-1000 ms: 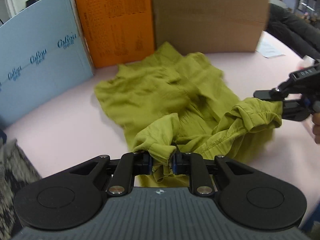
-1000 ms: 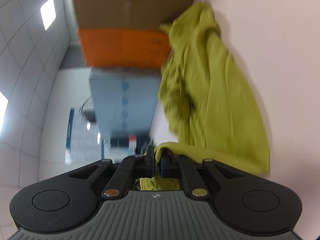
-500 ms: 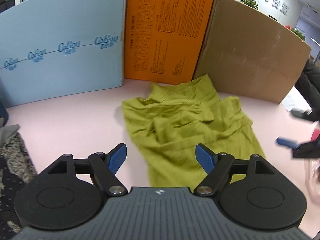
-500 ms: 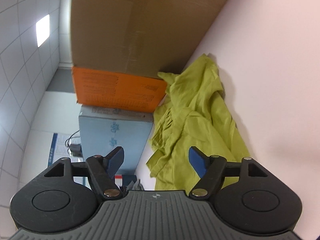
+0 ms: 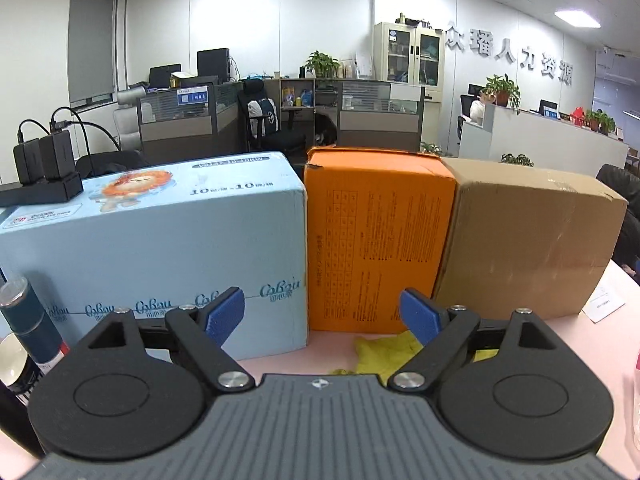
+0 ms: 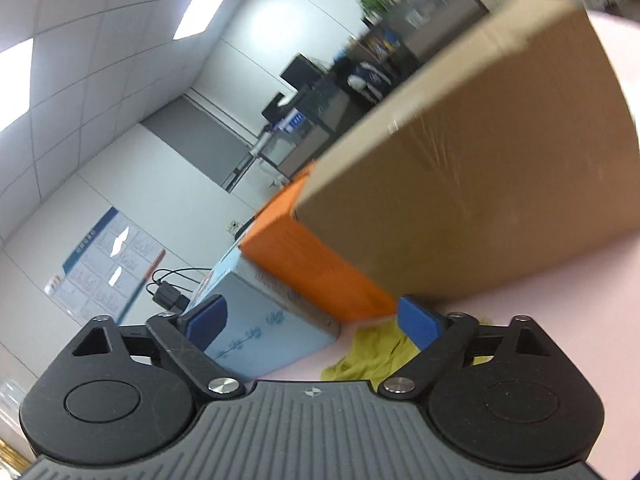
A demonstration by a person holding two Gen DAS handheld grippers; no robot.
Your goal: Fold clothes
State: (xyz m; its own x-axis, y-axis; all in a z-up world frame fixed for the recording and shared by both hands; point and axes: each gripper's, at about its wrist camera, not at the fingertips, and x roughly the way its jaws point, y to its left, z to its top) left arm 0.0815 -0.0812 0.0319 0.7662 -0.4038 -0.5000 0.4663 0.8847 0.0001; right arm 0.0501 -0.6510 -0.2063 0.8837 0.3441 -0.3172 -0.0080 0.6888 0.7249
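Three cartons stand in a row along the far side of your pink bench [image 5: 600, 340]: a light-blue carton [image 5: 160, 248] on the left, an orange carton [image 5: 376, 240] in the middle and a brown cardboard carton [image 5: 528, 248] on the right, their sides touching or nearly so. A black charger block [image 5: 40, 176] with cables sits on top of the blue one. At the left edge a dark teal bottle [image 5: 24, 320] stands near you, and a sheet of paper [image 5: 604, 306] lies on the bench by the brown carton's right end. Office desks and potted plants fill the room beyond.

Your left hand-held gripper [image 5: 322, 316] has just been opening; its blue pads [image 5: 224, 312] stand wide apart with nothing between them. The olive-green garment [image 5: 384, 354] lies on the bench at the foot of the orange carton, below and ahead of that hand-held gripper, mostly hidden by its body; no pad touches it.

Your right hand-held gripper [image 6: 312, 324] is rolled, so the scene looks tilted and blurred. It too has just been opening and its pads are spread wide and empty. The garment [image 6: 372, 354] shows as a crumpled heap low between the fingers, lying on the bench [image 6: 580, 300] just before the orange carton [image 6: 312, 264] and brown carton [image 6: 480, 184], apart from the pads.
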